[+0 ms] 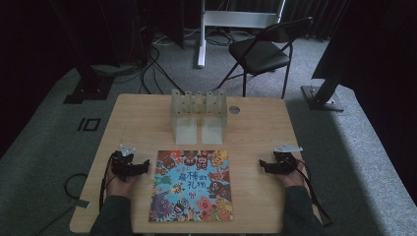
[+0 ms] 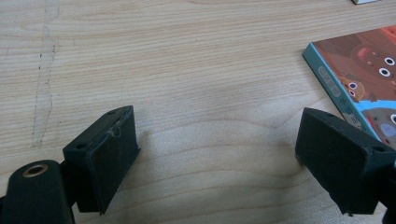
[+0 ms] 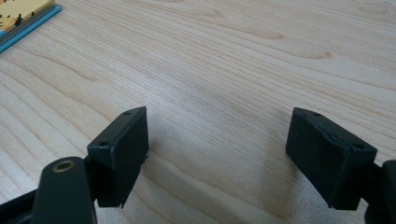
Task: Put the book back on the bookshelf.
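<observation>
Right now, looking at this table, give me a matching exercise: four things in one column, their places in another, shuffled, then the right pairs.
Things:
1. picture book
2. clear rack
3. left hand-held gripper
4. folding chair

Places:
A. on the floor beyond the table
B. flat at the table's near middle
C. left of the book, jaws open
D. upright behind the book

Pairs: 1-B, 2-D, 3-C, 4-A

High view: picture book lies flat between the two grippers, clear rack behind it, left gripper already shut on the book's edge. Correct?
Not quite. The left gripper is open, its jaws apart over bare table, with the picture book off to one side and untouched, as the left gripper view shows. The rest holds: the book lies flat between the grippers, with the clear rack behind it.
</observation>
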Action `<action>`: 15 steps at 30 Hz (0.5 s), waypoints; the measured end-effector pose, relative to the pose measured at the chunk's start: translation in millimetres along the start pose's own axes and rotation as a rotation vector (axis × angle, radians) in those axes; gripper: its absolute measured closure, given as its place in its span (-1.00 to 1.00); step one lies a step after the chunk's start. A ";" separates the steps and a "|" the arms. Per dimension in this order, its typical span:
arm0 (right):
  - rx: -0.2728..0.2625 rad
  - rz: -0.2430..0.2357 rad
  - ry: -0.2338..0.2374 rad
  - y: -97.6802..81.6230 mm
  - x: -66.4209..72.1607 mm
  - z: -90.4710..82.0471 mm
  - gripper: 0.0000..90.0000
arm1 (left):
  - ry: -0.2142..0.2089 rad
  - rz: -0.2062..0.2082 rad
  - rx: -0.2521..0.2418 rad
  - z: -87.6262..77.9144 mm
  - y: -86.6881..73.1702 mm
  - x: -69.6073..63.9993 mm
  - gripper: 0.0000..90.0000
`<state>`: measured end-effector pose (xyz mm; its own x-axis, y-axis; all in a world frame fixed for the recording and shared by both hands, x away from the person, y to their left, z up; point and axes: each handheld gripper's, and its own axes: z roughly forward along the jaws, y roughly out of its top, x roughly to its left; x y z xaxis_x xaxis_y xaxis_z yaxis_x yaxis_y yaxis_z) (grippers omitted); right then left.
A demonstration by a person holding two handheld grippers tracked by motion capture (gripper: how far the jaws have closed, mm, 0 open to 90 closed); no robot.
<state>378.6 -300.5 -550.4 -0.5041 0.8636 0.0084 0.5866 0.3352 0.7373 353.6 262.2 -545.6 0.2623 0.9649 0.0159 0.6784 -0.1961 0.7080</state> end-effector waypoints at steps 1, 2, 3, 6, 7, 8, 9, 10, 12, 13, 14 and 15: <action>0.000 0.000 0.000 0.0 0.0 0.0 -0.54 | 0.001 -0.001 0.000 -0.1 -0.1 -0.1 -0.71; 0.000 0.000 0.000 0.0 0.0 0.0 -0.54 | 0.003 -0.001 0.000 -0.3 -0.1 0.1 -0.70; 0.000 0.000 0.000 0.0 0.0 0.0 -0.54 | 0.004 -0.002 -0.001 -0.3 -0.1 0.2 -0.69; 0.000 0.001 -0.001 0.1 0.1 0.1 -0.54 | 0.007 -0.007 -0.002 0.0 0.1 -0.1 -0.69; 0.000 0.002 -0.001 0.2 0.1 0.2 -0.54 | 0.007 -0.007 -0.002 0.1 0.1 -0.1 -0.69; 0.000 0.001 -0.001 0.2 0.1 0.2 -0.54 | 0.007 -0.008 -0.003 0.1 0.1 -0.2 -0.69; 0.000 0.001 -0.001 0.2 0.1 0.2 -0.54 | 0.007 -0.008 -0.003 0.1 0.1 -0.2 -0.68; -0.001 0.001 -0.002 0.2 0.1 0.3 -0.54 | 0.005 -0.004 -0.004 -0.2 0.0 -0.2 -0.68; -0.001 0.000 -0.002 0.5 0.0 0.5 -0.54 | 0.009 -0.009 -0.011 -0.8 -0.4 -0.3 -0.62; -0.001 -0.001 -0.003 0.6 -0.1 0.7 -0.54 | 0.010 -0.011 -0.016 -1.4 -0.6 0.3 -0.56; 0.000 0.000 -0.004 0.8 0.1 0.9 -0.55 | 0.012 -0.012 -0.015 -1.8 -0.3 1.0 -0.49; 0.001 0.002 -0.005 1.1 0.5 1.2 -0.58 | 0.014 -0.015 -0.011 -2.1 0.3 1.3 -0.45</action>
<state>379.7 -299.2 -550.5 -0.4998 0.8661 0.0061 0.5884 0.3343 0.7362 352.7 263.7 -543.9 0.2421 0.9701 0.0151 0.6746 -0.1795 0.7160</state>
